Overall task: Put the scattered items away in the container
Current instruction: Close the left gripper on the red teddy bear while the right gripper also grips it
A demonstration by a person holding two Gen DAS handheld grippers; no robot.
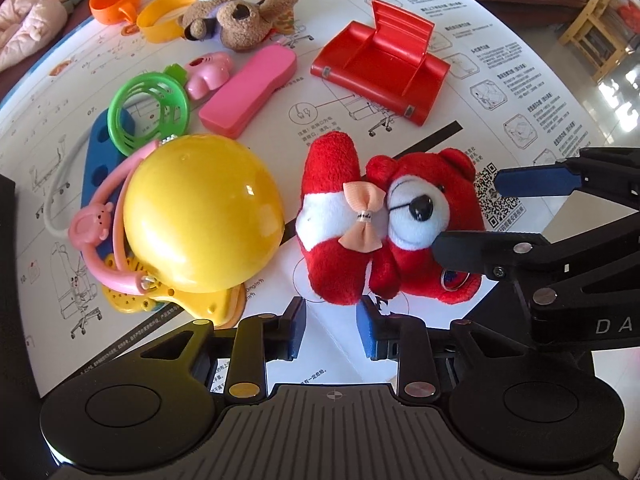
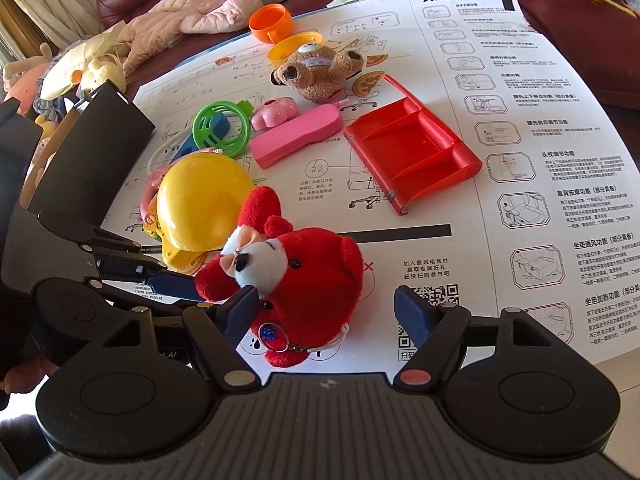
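Just beside the red bear [image 1: 416,236], a yellow dome [image 1: 204,216], touching

Both wrist views look steeply down, close over the printed sheet [image 1: 400,8]; both share the red plush bear [image 1: 400,224] and red tray [image 2: 412,148].

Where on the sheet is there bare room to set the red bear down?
Bare paper lies right of the red tray, over the printed diagrams, and between tray and red bear. Crowded from the yellow dome to the brown bear.
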